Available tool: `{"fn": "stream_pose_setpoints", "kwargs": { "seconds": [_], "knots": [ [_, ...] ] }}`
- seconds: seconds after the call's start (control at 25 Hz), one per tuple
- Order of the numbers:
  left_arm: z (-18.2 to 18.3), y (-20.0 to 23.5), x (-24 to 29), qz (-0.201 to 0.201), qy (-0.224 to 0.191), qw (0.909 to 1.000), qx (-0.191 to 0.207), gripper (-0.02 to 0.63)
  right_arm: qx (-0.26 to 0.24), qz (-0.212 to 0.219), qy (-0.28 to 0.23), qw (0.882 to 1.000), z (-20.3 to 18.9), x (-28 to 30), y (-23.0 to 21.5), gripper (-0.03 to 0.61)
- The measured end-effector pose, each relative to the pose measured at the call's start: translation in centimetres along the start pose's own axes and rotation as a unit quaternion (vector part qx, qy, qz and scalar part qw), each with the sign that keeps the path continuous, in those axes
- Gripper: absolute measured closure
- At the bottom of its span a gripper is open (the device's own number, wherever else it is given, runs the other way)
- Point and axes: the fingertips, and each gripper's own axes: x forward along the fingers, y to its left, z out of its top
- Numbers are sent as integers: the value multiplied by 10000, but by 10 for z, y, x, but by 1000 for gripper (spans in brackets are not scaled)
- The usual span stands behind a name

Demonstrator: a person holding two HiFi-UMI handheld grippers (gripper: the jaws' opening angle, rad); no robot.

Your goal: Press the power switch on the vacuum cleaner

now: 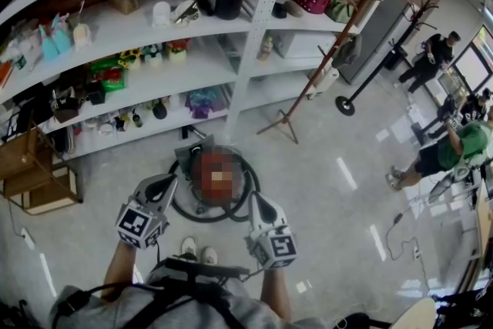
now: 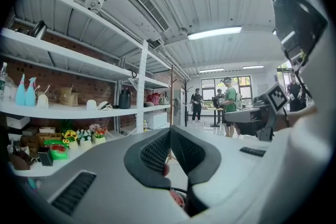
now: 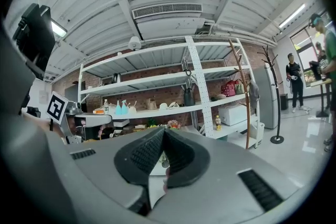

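Note:
The vacuum cleaner lies on the floor just ahead of my feet; it has a red body, partly under a mosaic patch, a grey front part, and a black hose looped round it. My left gripper hovers over its left side and my right gripper over its right side, both a little above it. In the left gripper view the left gripper has its jaws together, with a bit of the red vacuum body showing below. The right gripper is likewise shut on nothing. I cannot make out the power switch.
White shelving full of small goods runs along the back. A wooden coat rack and a black stand rise to the right. Wooden crates sit at the left. People stand at the far right, and a cable trails on the floor.

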Motion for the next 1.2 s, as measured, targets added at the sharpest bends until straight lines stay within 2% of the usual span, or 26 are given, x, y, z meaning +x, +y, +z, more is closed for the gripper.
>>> {"fn": "stream_pose_setpoints", "kwargs": {
  "seconds": [0.32, 0.76, 1.2],
  "knots": [
    [-4, -3, -1, -26, 7, 10000, 43, 609, 212, 45, -74, 9997, 1, -3, 1, 568],
    [-6, 1, -8, 74, 65, 10000, -1, 609, 175, 20, 119, 9998, 2, 0, 5, 568],
    [-9, 10, -13, 150, 70, 9999, -25, 609, 167, 230, 48, 9996, -4, 10, 15, 568]
  ]
}}
